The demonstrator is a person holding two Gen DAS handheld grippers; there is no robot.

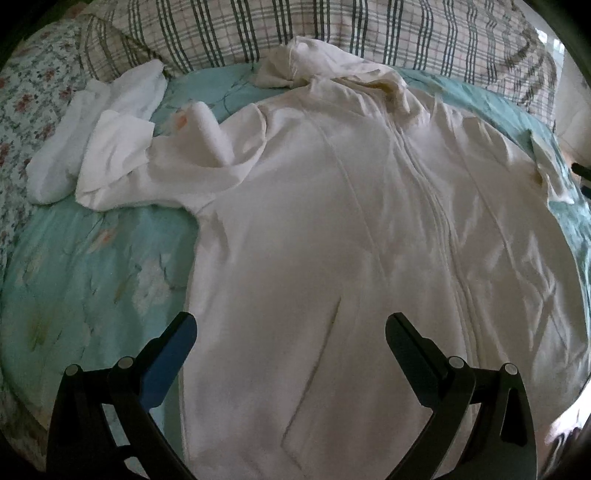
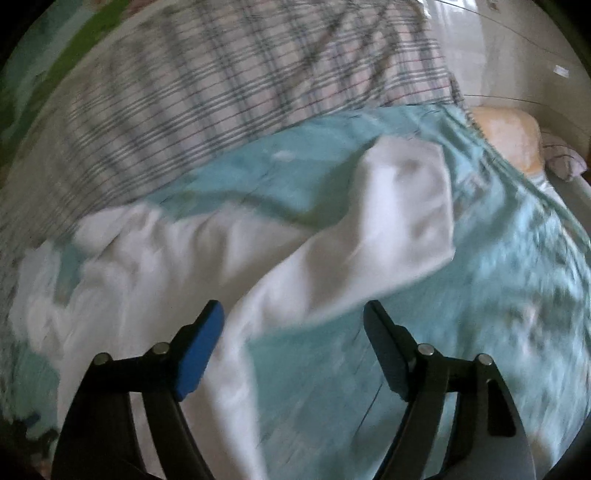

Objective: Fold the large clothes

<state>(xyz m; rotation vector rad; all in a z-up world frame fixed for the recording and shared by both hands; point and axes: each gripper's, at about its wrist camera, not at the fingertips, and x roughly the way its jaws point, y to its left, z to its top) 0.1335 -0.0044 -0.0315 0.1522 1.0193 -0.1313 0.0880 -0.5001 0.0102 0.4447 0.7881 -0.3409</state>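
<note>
the white jacket (image 1: pixel 332 229) lay spread face up on the teal bedsheet (image 1: pixel 92 266), its collar toward twelve o'clock near the plaid pillows (image 1: pixel 258 33). the left gripper (image 1: pixel 291 332) hung over its hem, jaws wide, holding nothing. the right gripper (image 2: pixel 293 317), jaws parted and empty, hovered above one sleeve (image 2: pixel 369 229) stretching toward one o'clock.

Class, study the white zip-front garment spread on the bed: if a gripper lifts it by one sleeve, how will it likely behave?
The white garment is creased and rumpled, so it will probably droop limply. Its sleeve lies bent, so it would likely stretch first, dragging the body across the teal bedsheet.
</note>
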